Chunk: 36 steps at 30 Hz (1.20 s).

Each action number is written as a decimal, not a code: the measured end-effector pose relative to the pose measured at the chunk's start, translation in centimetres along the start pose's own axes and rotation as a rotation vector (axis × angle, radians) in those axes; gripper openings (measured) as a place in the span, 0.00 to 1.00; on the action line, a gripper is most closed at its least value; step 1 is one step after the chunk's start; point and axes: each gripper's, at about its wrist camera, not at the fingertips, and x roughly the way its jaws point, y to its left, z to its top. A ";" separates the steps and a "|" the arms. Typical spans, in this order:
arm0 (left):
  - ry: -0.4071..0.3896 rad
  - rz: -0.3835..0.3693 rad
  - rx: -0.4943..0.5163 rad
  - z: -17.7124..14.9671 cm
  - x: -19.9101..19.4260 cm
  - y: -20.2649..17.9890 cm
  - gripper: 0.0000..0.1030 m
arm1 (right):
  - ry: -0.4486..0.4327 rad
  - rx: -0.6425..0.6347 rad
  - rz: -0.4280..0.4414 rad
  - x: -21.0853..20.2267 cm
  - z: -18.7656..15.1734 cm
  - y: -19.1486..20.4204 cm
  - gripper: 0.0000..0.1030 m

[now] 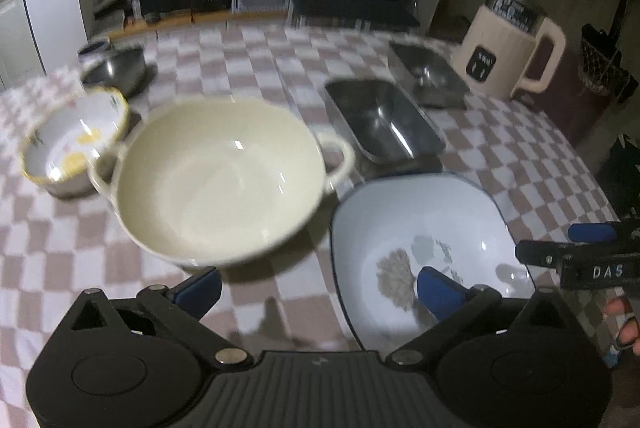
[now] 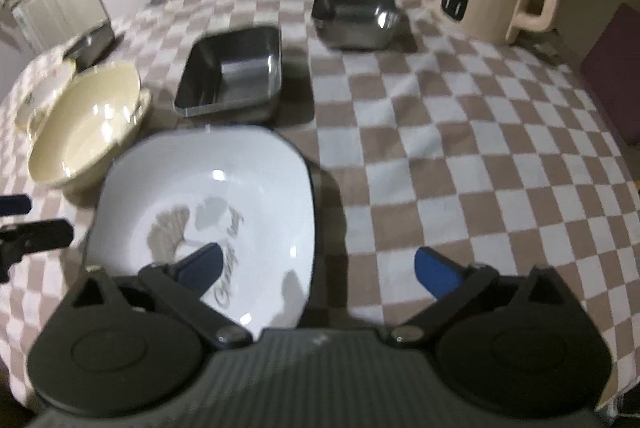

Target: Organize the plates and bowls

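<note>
"DAS" stands in white on the right gripper (image 1: 592, 270); script inside the white bowl (image 2: 208, 187) stays unreadable.

Left black two-finger gripper with blue pads (image 1: 320, 288): jaws spread wide, nothing between pads, pointing steeply downward. Right black two-finger gripper with blue pads (image 2: 318, 268): jaws also spread wide, nothing gripped, tilted steeply downward. Person's fingertips (image 1: 624, 324) visible just right of left gripper.

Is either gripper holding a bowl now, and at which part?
Nothing is held. The left gripper and right gripper are both open, with no rim of the white bowl pinched between their fingers.
</note>
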 end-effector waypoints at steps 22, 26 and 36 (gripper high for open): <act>-0.215 0.120 -0.317 4.9 -6.8 13.4 1.00 | -0.276 0.193 0.285 -1.0 6.8 6.1 1.00; -0.182 0.136 -0.395 5.3 -5.8 16.6 1.00 | -0.193 0.175 0.277 1.1 7.6 7.6 1.00; -0.100 0.157 -0.409 5.4 -1.3 19.2 1.00 | 0.001 0.307 0.367 5.8 8.1 8.1 0.81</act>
